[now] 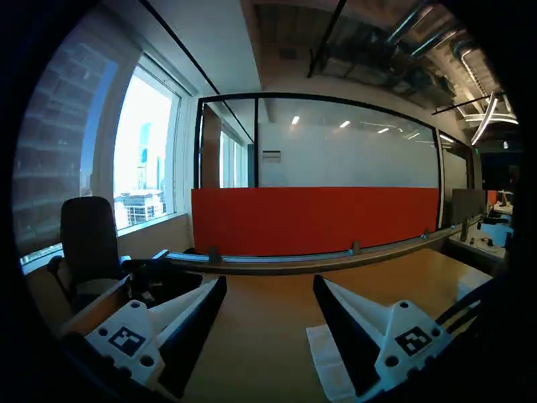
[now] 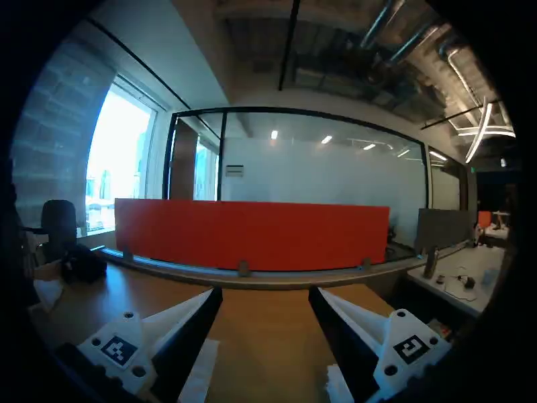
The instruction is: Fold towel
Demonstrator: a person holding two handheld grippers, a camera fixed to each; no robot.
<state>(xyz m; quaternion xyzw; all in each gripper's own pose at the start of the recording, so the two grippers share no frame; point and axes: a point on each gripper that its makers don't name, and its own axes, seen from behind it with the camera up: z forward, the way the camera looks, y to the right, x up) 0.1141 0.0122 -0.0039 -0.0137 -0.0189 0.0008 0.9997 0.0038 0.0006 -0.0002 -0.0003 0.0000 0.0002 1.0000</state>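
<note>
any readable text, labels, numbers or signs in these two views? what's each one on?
No text is legible.
Small grey plaque on the glass partition wall: too small and blurred to read.
Black-and-white square markers on the white gripper fingers: coded patterns, no letters or digits.

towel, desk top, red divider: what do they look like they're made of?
Towel: white cloth, matte, faintly textured surface with a soft edge; probably cotton, fibre not certain.
Desk top: wood or wood-look laminate, smooth with a slight sheen; warm brown, grain not legible.
Red divider: flat, even matte panel; fabric-covered or painted, can't tell which.
</note>
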